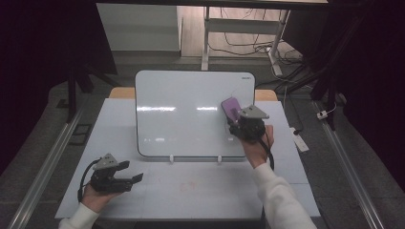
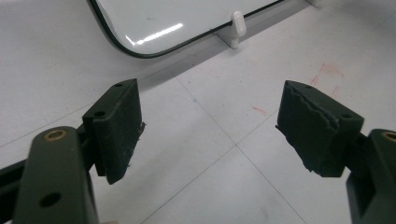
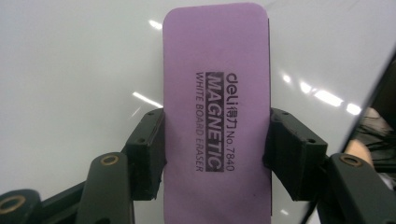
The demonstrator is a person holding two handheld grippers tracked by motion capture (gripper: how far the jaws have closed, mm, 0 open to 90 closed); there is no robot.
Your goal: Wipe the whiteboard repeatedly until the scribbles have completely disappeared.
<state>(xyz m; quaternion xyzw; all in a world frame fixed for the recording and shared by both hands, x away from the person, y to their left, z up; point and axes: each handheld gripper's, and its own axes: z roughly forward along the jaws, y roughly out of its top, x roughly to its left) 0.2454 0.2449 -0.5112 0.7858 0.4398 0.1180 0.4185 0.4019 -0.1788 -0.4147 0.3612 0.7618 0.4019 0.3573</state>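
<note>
Right tool (image 1: 237, 118) is clamped on the purple eraser (image 1: 231, 108), pads on its two long edges, printed back facing the camera in the right gripper view (image 3: 217, 112). Eraser sits at roughly 3 o'clock on the whiteboard (image 1: 186, 114), near its right edge, and looks flat against the surface or just off it; can't confirm contact from these angles. Board stands tilted on two small white clip feet (image 1: 171, 158) on the bench (image 1: 200, 191). Left tool (image 1: 125, 172) is released, jaws wide with nothing between them, parked low on the bench at about 7 o'clock from the board, well apart from it; left gripper view shows the pads (image 2: 116, 126) over bare bench with the board's lower corner (image 2: 135, 46) ahead. Risks as I read them: grip is only on the lower half of the eraser, so a hard wipe could pivot it in the pads or pop it out. Eraser is marked magnetic, so it may snap to the board and drag, and pulling off could tug the board. Nothing braces the board, left tool being far away, so heavy push near the right edge could slide it on its feet or tip it back. Light pressure and short strokes seem safer.
</note>
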